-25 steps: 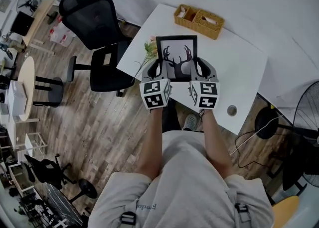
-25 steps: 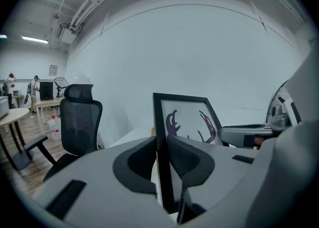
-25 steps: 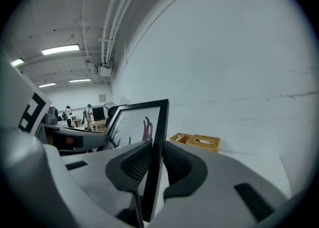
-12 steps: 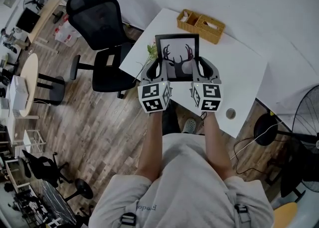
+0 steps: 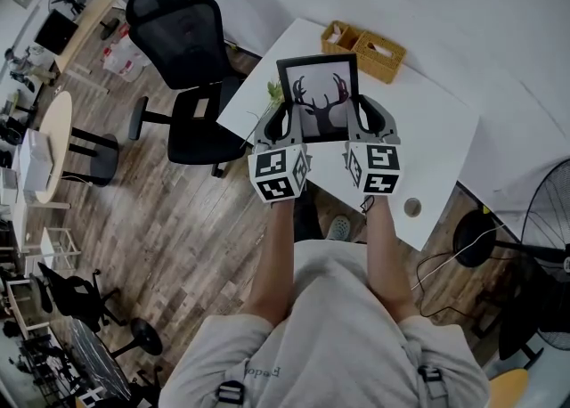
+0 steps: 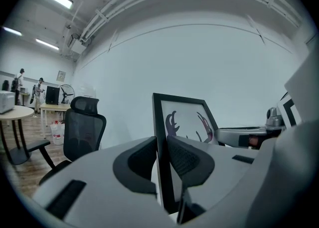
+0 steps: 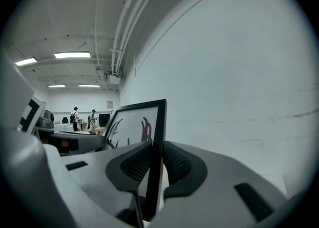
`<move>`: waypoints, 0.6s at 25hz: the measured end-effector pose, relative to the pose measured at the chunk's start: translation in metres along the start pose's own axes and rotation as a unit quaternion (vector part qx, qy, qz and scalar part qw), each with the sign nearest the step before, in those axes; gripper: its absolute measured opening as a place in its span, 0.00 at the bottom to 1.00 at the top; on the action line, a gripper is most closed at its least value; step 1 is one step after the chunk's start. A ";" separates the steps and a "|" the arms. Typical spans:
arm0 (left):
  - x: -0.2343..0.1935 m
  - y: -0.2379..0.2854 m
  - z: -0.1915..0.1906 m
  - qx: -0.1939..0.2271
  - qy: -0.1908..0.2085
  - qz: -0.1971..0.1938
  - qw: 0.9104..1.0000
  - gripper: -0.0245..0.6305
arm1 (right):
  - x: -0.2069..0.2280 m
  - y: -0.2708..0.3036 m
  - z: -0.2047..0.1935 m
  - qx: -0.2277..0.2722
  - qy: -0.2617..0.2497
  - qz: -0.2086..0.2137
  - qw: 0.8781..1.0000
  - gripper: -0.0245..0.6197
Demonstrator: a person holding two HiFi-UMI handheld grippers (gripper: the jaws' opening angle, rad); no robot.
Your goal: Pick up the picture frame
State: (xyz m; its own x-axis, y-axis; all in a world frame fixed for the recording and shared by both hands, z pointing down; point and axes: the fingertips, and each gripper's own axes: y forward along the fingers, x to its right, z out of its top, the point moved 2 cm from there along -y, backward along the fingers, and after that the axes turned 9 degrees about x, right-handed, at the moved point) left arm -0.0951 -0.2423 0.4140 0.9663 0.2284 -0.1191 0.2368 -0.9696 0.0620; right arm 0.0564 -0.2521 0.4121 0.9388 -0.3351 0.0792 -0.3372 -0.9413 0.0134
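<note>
Your left gripper [image 5: 283, 121] is clamped on the left edge of the frame [image 5: 318, 99], and your right gripper [image 5: 363, 118] is clamped on its right edge. The frame hangs between them over the table [image 5: 436, 139], with the basket [image 5: 365, 43] just beyond it.

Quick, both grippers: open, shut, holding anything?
Left gripper: closed on the left edge of the picture frame.
Right gripper: closed on the picture frame's right edge.

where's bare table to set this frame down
The widest bare patch of the white table lies right of the picture frame, between the wicker basket and the round disc. Crowded: the left edge by the flower sprig and the basket corner.
</note>
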 end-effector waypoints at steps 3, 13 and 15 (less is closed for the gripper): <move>-0.001 -0.002 -0.005 -0.006 0.001 0.003 1.000 0.17 | 0.000 -0.001 -0.010 -0.009 0.014 0.001 1.000 0.15; -0.005 -0.006 -0.043 -0.042 -0.030 0.002 0.999 0.17 | 0.001 -0.008 -0.049 -0.049 0.037 0.001 0.998 0.15; -0.006 -0.006 -0.049 -0.047 -0.034 0.002 0.998 0.17 | 0.001 -0.008 -0.055 -0.055 0.038 0.002 0.998 0.15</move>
State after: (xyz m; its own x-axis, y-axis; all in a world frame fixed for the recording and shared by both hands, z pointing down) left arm -0.0977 -0.2335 0.4627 0.9587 0.2154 -0.1858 0.2450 -0.9572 0.1542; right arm 0.0563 -0.2424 0.4664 0.9306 -0.3313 0.1557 -0.3509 -0.9285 0.1216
